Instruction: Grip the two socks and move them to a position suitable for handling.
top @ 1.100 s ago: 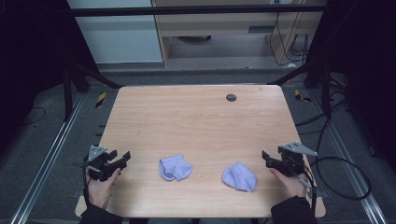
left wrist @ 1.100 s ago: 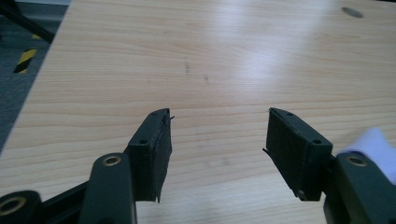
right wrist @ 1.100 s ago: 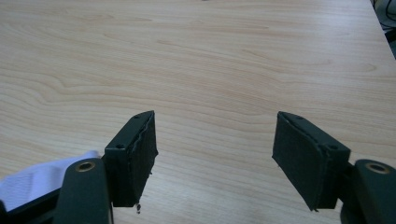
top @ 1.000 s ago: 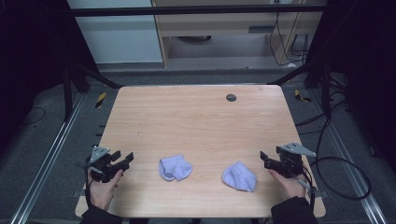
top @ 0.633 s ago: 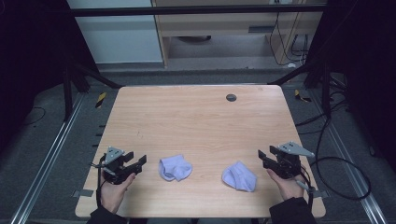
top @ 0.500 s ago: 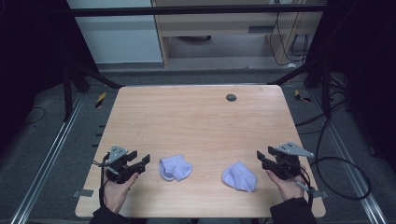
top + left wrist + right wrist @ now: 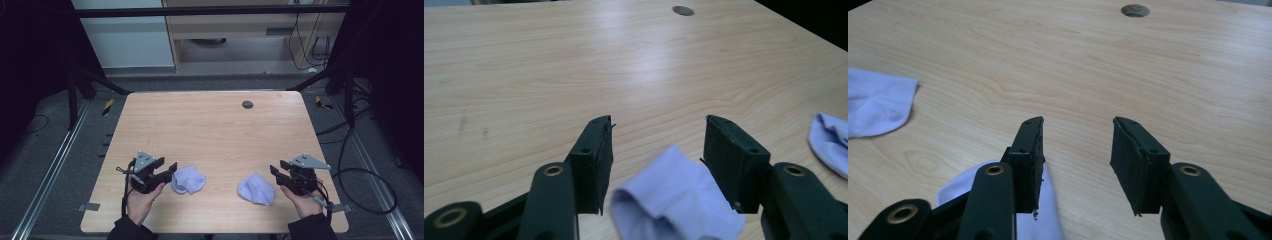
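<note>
I have 2 pale socks on the table point(image 7: 210, 125), and I place everything by the dark hole point(image 7: 247, 104) near its far edge. This looks like the approach step, before any grasp.

My left gripper point(image 7: 167, 172) sits well nearer me than the hole and to its left, tips touching or just short of the left sock point(image 7: 188, 180). In the left gripper view its jaws stand wide and have just closed a little, with the sock's edge point(image 7: 676, 197) lying low between them; the pads do not press it, so it holds nothing.

The right sock point(image 7: 256, 189) lies almost straight toward me from the hole. My right gripper point(image 7: 279, 172) is just right of it, jaws about half open and just closing, empty; in the right gripper view the cloth point(image 7: 1045, 210) sits under the left jaw, not between the pads.

Next, I judge each gripper must drop and slide further over its sock before pinching.

The high view gives me the spacing of both socks, while the gripper views show how the jaws line up with the cloth. The right gripper view also catches the other sock point(image 7: 875, 102) far off.
</note>
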A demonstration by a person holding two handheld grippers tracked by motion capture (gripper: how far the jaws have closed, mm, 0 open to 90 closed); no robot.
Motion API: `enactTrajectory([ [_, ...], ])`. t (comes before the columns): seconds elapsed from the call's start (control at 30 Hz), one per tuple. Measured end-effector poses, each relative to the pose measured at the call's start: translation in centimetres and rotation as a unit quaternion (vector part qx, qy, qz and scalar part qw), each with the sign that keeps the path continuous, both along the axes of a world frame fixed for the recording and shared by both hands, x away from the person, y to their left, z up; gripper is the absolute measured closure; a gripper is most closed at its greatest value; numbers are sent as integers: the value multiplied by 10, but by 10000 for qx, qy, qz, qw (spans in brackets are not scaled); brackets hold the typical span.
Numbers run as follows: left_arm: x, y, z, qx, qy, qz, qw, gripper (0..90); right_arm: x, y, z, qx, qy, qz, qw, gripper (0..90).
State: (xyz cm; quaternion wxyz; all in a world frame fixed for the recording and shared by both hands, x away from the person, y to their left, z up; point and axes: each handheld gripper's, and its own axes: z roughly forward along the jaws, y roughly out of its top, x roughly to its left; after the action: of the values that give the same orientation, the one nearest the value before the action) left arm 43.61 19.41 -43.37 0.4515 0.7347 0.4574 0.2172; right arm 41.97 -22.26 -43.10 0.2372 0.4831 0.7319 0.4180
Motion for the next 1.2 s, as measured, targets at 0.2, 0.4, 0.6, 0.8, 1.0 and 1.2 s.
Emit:
enactTrajectory([
  [0.2, -1, -23, 0, 81, 20, -208, 9997, 446, -6, 8, -6, -62, 122, 199, 9997, 599],
  [0.4, -3, -43, -2, 106, 19, -342, 9994, 453, -13, 11, -13, -87, 158, 290, 9994, 612],
  [0.6, -5, -59, -6, 179, 64, -493, 9986, 456, -18, 14, -21, -125, 219, 406, 9989, 622],
  [0.8, -6, -75, -12, 248, 119, -624, 9977, 461, -25, 23, -30, -165, 378, 569, 9975, 626],
  [1.0, -7, -91, -18, 288, 161, -765, 9965, 470, -27, 31, -36, -195, 484, 698, 9962, 626],
  [1.2, -8, -105, -26, 323, 234, -901, 9951, 480, -28, 37, -44, -221, 601, 817, 9946, 626],
])
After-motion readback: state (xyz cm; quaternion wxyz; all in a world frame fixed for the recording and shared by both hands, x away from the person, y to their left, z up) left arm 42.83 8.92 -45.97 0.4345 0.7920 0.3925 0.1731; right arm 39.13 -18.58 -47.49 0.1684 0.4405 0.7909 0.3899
